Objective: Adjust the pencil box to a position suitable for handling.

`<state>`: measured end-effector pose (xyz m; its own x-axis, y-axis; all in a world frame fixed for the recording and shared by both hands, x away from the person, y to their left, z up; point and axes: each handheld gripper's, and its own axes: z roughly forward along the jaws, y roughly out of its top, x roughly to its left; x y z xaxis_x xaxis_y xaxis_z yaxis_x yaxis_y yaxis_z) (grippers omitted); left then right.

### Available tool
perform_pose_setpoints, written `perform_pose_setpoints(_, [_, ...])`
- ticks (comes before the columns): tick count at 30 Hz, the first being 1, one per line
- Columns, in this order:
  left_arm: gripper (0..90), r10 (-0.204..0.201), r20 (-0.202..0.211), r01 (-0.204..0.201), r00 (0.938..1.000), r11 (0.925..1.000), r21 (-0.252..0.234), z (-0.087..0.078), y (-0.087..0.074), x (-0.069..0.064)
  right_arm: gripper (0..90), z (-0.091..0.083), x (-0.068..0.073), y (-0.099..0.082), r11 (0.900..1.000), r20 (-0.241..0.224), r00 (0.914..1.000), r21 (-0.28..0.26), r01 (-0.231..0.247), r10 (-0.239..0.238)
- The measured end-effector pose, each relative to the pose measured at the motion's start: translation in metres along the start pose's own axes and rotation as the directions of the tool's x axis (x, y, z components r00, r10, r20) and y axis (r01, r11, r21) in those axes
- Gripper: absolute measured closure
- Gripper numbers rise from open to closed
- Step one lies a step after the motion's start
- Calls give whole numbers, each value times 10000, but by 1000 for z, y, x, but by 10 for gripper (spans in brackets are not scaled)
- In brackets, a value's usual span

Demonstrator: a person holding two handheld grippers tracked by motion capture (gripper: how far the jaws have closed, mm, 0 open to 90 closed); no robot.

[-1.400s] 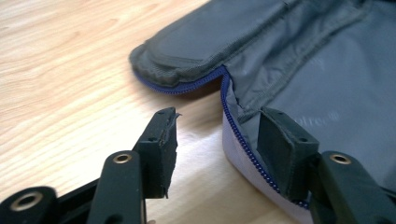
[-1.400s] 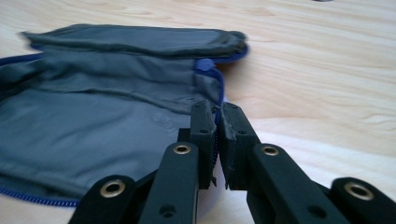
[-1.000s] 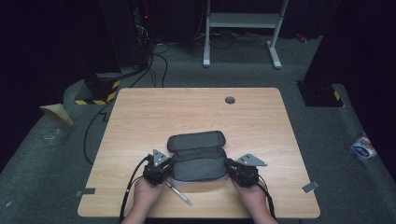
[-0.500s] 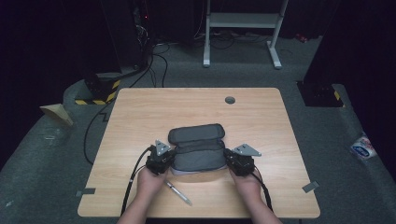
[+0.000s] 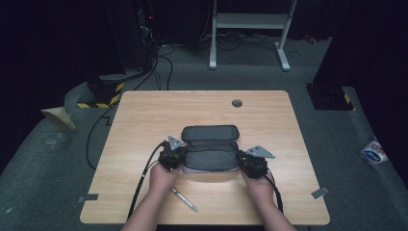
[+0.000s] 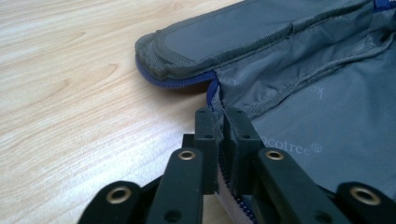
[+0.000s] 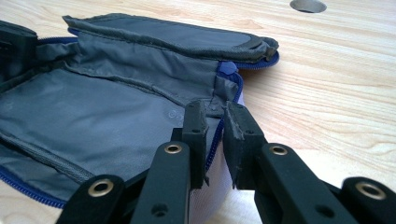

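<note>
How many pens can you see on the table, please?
1. A single pen lies on the table near its front edge, just right of the person's left hand and in front of the open pencil case, whose inside could hide others.
</note>
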<state>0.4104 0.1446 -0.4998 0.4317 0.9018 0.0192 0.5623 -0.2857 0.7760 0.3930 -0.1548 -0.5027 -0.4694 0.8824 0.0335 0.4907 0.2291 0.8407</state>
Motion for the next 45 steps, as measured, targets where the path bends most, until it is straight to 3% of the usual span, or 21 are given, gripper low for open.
perform_pose_setpoints(2, [801, 1, 3, -1, 10000, 10000, -54, 0, 1, 1, 782, 1, 0, 0, 10000, 2, 10000, -6, -37, 37])
perform_pose_setpoints(4, [710, -150, 1, 150, 9999, 9994, -313, -6, 3, 3, 719, -1, -1, 2, 9998, -162, 9998, -144, -98, 96])
perform_pose_setpoints(10, [607, -11, -270, -13, 9996, 9960, -896, -35, 1, 9, 631, -28, -1, 7, 9958, -402, 9992, -917, -10, -27])
perform_pose_setpoints(14, [576, -183, -240, 158, 9995, 9947, -1017, -61, -16, 15, 606, -46, -8, 0, 9961, -490, 9988, -877, -27, -16])
perform_pose_setpoints(20, [556, 53, -89, -55, 9999, 9999, -162, -80, -60, 7, 594, -60, -13, -27, 9984, -522, 9984, -547, 173, -201])
perform_pose_setpoints(21, [553, 53, -89, -55, 9999, 9999, -162, -80, -60, 7, 594, -60, -13, -27, 9984, -522, 9984, -547, 173, -201])
perform_pose_setpoints(22, [553, -195, 66, 196, 9998, 9998, -86, -87, -74, 5, 591, -60, -11, -35, 9991, -630, 9979, -413, 100, -126])
perform_pose_setpoints(24, [557, -499, 141, 499, 9987, 9987, -43, -95, -83, 5, 586, -58, -9, -38, 9994, -719, 9970, -193, 272, -285])
perform_pose_setpoints(28, [543, -466, 203, 466, 9987, 9989, 28, -102, -93, -1, 586, -59, -7, -39, 9992, -805, 9962, -251, 309, -328])
perform_pose_setpoints(32, [501, -410, 243, 409, 9989, 9991, 79, -100, -93, -8, 585, -58, -5, -39, 9987, -846, 9953, -240, 451, -470])
perform_pose_setpoints(36, [352, 292, 166, -292, 9994, 9996, 35, -99, -95, -32, 584, -58, -5, -40, 9989, -838, 9955, -202, 425, -440])
perform_pose_setpoints(39, [273, 723, 38, -723, 9974, 9970, 262, -98, -97, -48, 583, -57, -5, -40, 9990, -805, 9959, -172, 410, -422])
perform_pose_setpoints(41, [242, 899, -127, -896, 9959, 9958, 193, -97, -98, -53, 581, -56, -6, -41, 9990, -807, 9958, -160, 414, -426])
perform_pose_setpoints(45, [234, 812, -339, -808, 9961, 9967, 122, -96, -98, -52, 579, -56, -5, -41, 9993, -809, 9960, -111, 361, -369])
